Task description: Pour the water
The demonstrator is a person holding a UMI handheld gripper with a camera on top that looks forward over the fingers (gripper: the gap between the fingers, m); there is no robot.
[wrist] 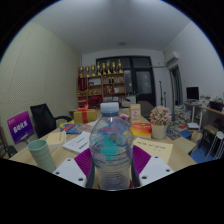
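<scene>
Item one, your bottle: a clear plastic water bottle, long axis upright, white screw cap pointing straight up, its ribbed body carrying a blue-and-white label band low down. It stands between your gripper's two fingers, with the magenta pads at either flank; the jaws are set narrow, about the bottle's width, but you cannot tell whether both pads actually press on it. Item two, a pale green cup: upright, mouth up, on the table left of the bottle and near it. Item three, a stack of white papers between the cup and the bottle, a little farther back. Item four, a potted flower arrangement right of the bottle and beyond it. Item five, a black office chair left of the bottle, past the table's far edge. Item six, a shelf of gold trophies against the far wall, behind the bottle.
</scene>
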